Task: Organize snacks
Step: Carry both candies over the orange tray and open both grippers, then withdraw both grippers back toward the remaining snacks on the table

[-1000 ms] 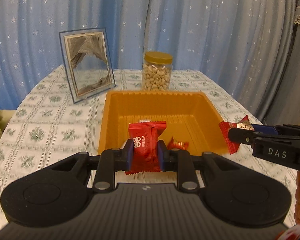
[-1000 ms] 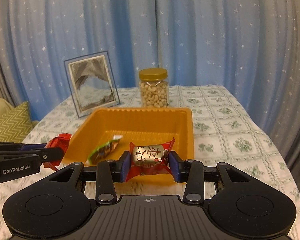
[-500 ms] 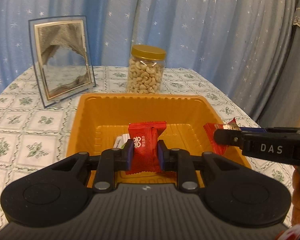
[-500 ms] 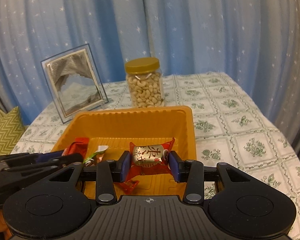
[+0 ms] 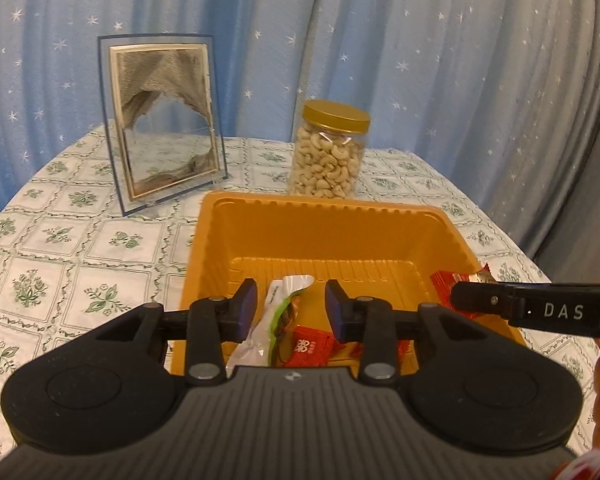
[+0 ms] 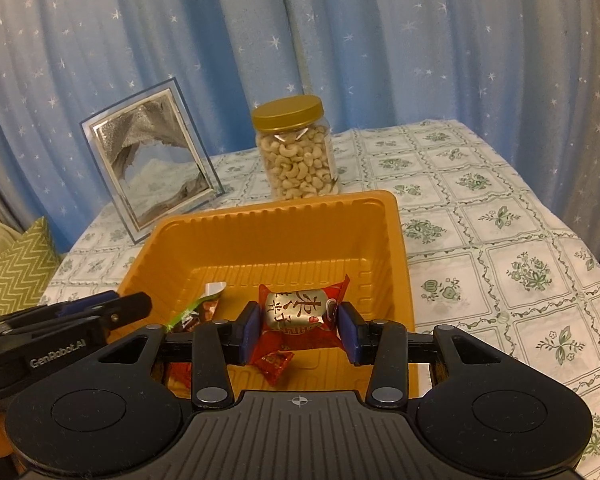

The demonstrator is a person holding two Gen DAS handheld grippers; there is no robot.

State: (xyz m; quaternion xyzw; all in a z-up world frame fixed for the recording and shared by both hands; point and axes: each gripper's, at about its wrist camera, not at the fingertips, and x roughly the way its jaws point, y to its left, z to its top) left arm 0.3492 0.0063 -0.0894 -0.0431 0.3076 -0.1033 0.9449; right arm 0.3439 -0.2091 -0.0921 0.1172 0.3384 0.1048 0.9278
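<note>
An orange tray (image 5: 320, 224) sits on the table, also in the right wrist view (image 6: 276, 236). My left gripper (image 5: 291, 309) is open and empty above the tray's near part. Below it lie a small red packet (image 5: 310, 347) and a green-and-white packet (image 5: 278, 312). My right gripper (image 6: 298, 328) is shut on a red-and-gold snack packet (image 6: 296, 314), held over the tray's near right part; it shows from the side in the left wrist view (image 5: 460, 298). The green-and-white packet (image 6: 198, 312) and a small red packet (image 6: 274, 362) lie in the tray below.
A jar of cashews (image 5: 330, 152) with a gold lid stands behind the tray, and a glass sand picture frame (image 5: 162, 120) stands at the back left. A floral tablecloth (image 5: 80, 248) covers the round table. A green zigzag cushion (image 6: 12, 276) lies beyond the left edge.
My left gripper has opened and its red packet has dropped into the tray. Both grippers have moved further over the tray. The right gripper still holds its packet.
</note>
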